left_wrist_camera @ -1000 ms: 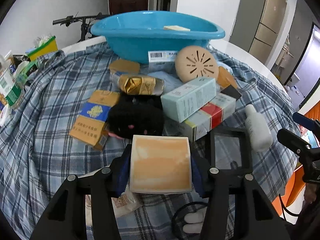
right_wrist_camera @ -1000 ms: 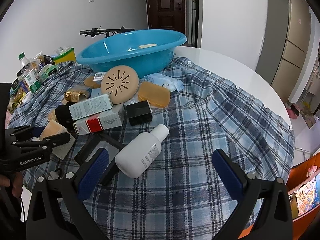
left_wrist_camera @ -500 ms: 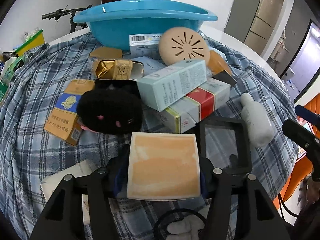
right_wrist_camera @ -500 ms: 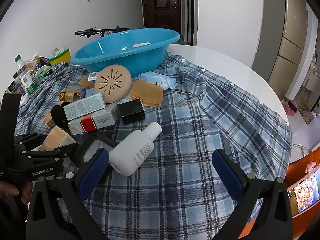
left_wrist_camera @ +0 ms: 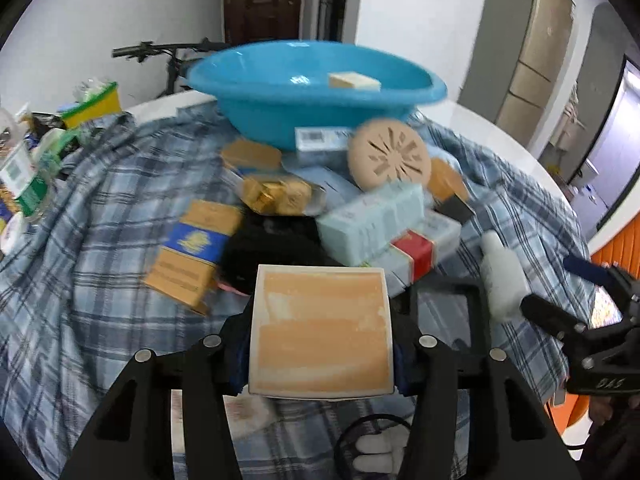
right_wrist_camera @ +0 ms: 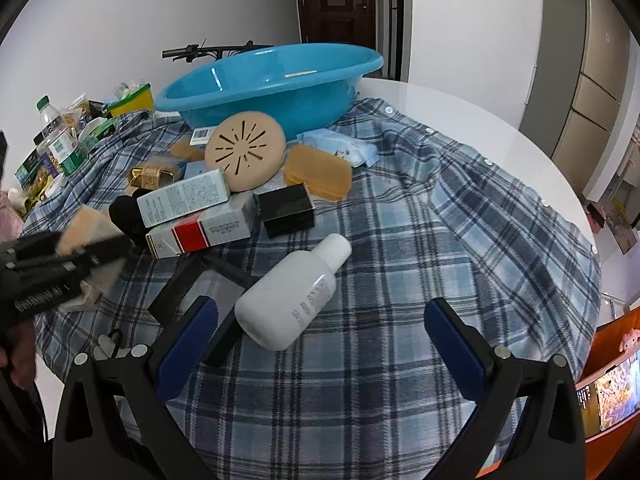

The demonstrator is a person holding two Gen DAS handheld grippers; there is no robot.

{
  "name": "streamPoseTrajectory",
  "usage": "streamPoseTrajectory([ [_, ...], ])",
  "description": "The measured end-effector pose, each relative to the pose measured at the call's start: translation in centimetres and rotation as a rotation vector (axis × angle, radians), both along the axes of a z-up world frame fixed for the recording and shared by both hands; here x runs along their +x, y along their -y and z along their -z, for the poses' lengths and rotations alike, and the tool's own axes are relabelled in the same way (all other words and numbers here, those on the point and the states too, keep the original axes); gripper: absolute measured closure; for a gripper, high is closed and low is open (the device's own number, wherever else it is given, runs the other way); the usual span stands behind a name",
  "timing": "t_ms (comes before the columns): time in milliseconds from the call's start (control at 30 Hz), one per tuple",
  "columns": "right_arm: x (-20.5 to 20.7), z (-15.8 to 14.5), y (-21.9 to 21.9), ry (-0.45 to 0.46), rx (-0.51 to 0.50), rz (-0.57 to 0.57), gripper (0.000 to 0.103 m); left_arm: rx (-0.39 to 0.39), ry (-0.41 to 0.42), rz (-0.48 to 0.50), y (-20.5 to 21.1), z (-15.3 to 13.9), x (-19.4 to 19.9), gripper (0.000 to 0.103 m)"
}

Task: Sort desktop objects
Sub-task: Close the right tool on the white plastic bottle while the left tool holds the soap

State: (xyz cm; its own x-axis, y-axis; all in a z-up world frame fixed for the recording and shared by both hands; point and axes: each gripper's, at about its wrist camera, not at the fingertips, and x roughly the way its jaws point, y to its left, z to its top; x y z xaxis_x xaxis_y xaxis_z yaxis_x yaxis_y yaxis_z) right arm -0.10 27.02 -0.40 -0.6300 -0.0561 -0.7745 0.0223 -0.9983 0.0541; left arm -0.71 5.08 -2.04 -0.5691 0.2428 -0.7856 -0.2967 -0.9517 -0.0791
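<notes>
Orange box (left_wrist_camera: 320, 332) pinched between the left gripper's (left_wrist_camera: 320, 340) fingers (left_wrist_camera: 236, 344), flat face up, held clear above the plaid cloth (left_wrist_camera: 80, 280) on the tabletop (right_wrist_camera: 460, 120). By the log, fingers closing at this moment, box between them and gripped on its two side edges. Looks light and stiff, likely thin card: probably easy to carry, yet liable to dent or twist out if squeezed hard or held off-centre. Best taken across the narrow sides near the middle, as now.

Just beyond, a black plush (left_wrist_camera: 272, 248), a pale-blue carton (left_wrist_camera: 372, 220) lying on a red-and-white carton (left_wrist_camera: 416, 252), a gold packet (left_wrist_camera: 276, 196), a round tan disc (left_wrist_camera: 388, 156). Farther back, a blue basin (left_wrist_camera: 312, 88) with one small pale block (left_wrist_camera: 354, 81) inside, probably the drop spot.

Right gripper (right_wrist_camera: 320, 336) with fingers (right_wrist_camera: 452, 332) spread wide, holding nothing, hovering over a white bottle (right_wrist_camera: 296, 292) lying on its side; smooth and round, likely to roll.
</notes>
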Motion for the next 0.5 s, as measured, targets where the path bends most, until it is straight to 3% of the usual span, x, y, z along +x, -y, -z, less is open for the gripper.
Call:
streamPoseTrajectory([
  [233,-0.6,0.4,1.3,0.003,0.024,-0.025,0.000,0.008,-0.005,-0.096,3.4,-0.5,-0.7,0.049],
  [433,-2.1,0.9,0.8,-0.035,0.059,0.073,0.000,0.013,0.015,-0.102,4.1,0.3,-0.6,0.049],
  [500,-2.5,1.4,0.9,-0.024,0.067,0.069,0.011,0.013,0.019,-0.086,3.9,0.4,-0.3,0.049],
])
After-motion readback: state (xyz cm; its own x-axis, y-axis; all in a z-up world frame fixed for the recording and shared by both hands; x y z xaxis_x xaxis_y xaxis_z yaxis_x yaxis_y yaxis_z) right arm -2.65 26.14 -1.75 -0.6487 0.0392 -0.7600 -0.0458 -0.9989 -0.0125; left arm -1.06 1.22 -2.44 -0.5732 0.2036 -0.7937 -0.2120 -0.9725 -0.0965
